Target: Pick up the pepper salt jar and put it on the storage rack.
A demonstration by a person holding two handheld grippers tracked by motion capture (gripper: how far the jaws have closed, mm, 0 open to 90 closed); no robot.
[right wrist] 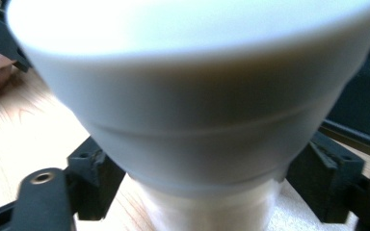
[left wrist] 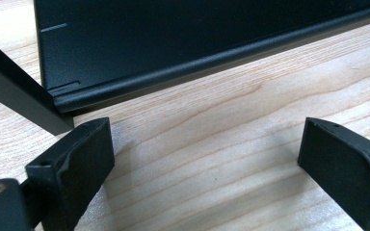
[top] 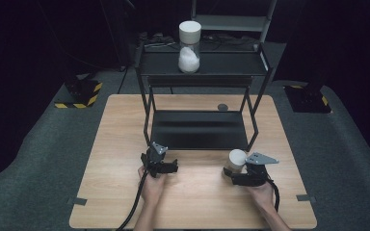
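A jar with a white lid (top: 236, 159) stands on the wooden table (top: 120, 144) just off the front right leg of a black two-tier shelf (top: 200, 131). My right gripper (top: 233, 173) is shut on it; in the right gripper view both fingers (right wrist: 94, 178) press the jar's body (right wrist: 207, 207) below the wide lid (right wrist: 197, 72). A second jar (top: 190, 45), white-lidded and part full of white stuff, sits on the shelf's top tier. My left gripper (top: 172, 167) is open above bare wood by the shelf's front left leg (left wrist: 14, 96), its jaws wide apart (left wrist: 204, 163).
The shelf's lower tier (left wrist: 173, 43) lies close ahead of the left gripper. A small dark round thing (top: 222, 107) sits on the table behind the shelf. Dark floor surrounds the table, with striped black-and-yellow bases (top: 79, 94) at the far left and right.
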